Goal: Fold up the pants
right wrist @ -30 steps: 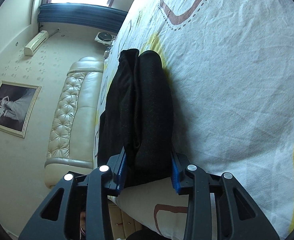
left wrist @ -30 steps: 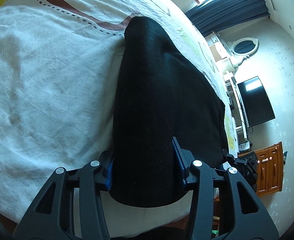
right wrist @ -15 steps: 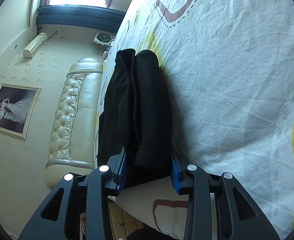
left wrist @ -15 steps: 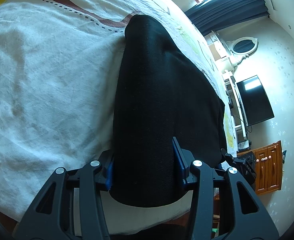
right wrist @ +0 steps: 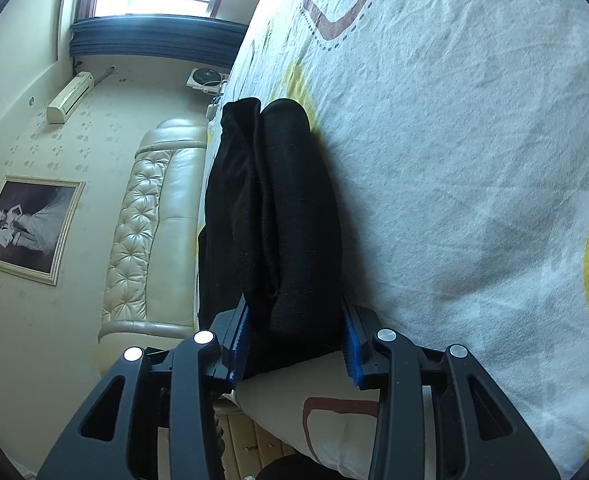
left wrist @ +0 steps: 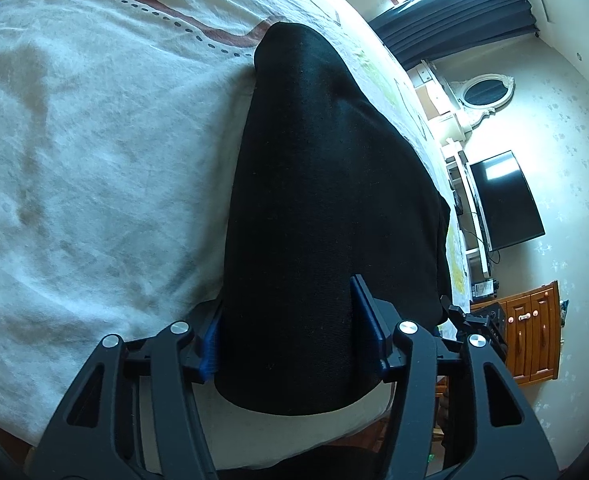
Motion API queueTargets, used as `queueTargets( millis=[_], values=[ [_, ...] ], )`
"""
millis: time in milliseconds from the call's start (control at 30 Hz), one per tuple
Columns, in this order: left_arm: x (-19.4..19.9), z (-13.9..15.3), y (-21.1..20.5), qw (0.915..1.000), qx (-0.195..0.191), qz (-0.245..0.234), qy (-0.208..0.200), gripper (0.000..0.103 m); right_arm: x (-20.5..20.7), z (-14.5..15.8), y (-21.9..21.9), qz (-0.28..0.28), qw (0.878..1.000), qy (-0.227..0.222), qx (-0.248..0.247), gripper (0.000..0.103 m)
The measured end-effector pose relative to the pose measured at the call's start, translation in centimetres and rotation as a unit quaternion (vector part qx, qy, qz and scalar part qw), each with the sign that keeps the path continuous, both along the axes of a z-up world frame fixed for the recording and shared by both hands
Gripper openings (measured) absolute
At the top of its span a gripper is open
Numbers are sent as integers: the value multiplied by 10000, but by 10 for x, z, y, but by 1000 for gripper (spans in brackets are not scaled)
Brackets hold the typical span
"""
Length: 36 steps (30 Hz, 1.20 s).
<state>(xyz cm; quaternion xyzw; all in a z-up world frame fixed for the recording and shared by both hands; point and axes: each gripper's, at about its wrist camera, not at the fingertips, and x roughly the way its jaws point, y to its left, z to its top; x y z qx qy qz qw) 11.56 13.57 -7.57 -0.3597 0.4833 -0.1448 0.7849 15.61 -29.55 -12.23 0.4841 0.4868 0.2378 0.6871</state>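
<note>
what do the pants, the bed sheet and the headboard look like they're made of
Pants: black matte knit or woven cloth, probably cotton blend; fine grain, soft rounded folds. Bed sheet: thin printed cotton-like fabric, wrinkled and matte. Headboard: cream leather or faux leather, glossy, button-tufted; which one the look leaves open.
</note>
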Motion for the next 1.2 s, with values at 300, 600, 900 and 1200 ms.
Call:
queueTargets(
  millis=[300,600,900,1200],
  values=[
    [-2,6,-7,9994,-209,-250,-91,95,-1,0,-9,-17,9995,75,318,59],
    [-22,22,-28,9956,894,-268,114,95,-34,27,-15,259,9981,18,-560,76],
    [-72,40,-52,9773,2114,-112,125,96,-68,55,11,749,9742,-240,-2116,78],
    [-115,62,-58,9665,2537,336,-202,96,-97,74,53,1030,9243,-846,-3577,78]
  ],
)
